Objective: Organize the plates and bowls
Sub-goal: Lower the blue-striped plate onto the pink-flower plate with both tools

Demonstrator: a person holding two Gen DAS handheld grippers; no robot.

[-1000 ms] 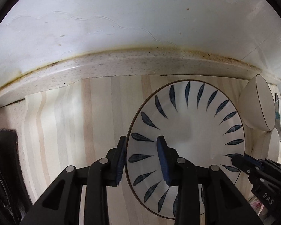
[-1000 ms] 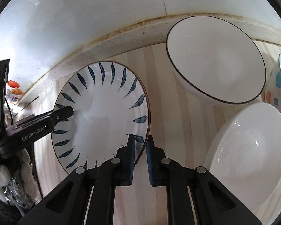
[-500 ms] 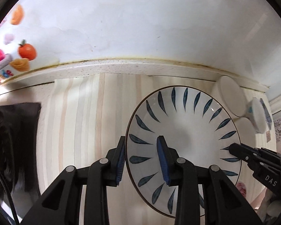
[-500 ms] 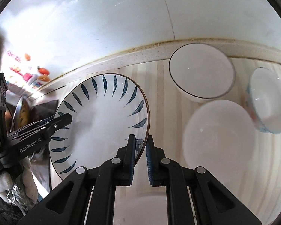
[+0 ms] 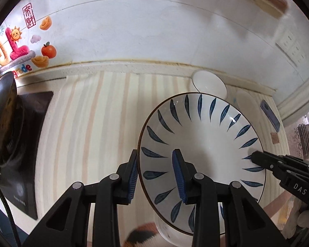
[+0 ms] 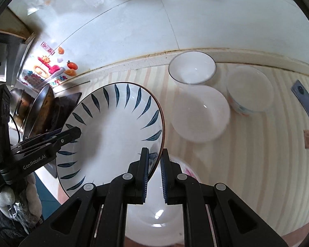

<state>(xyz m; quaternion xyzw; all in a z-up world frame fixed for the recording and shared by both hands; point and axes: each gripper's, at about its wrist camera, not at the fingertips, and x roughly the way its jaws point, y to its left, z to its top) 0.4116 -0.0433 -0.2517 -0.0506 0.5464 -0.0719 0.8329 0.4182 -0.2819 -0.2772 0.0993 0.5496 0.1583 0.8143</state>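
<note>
Both grippers carry a white plate with blue leaf marks point(image 5: 201, 140) point(image 6: 113, 127) above the striped wooden counter point(image 5: 96, 123). My left gripper point(image 5: 155, 152) straddles the plate's left rim, one finger outside and one inside, shut on it. It also shows in the right wrist view as the left gripper point(image 6: 76, 130). My right gripper point(image 6: 155, 150) is shut on the opposite rim, and in the left wrist view the right gripper point(image 5: 255, 156) pinches that edge. A white bowl point(image 6: 158, 212) sits directly beneath the plate.
Against the back wall stand a dark-rimmed white bowl point(image 6: 191, 70), a white dish point(image 6: 199, 113) and a flower-patterned bowl point(image 6: 250, 90). A stove with a wok point(image 5: 2, 113) is at the left. A dark flat device point(image 6: 304, 103) lies at the right.
The plate has risen off the counter and come back from the wall, held by both grippers. More of the wall, stove and other dishes now shows.
</note>
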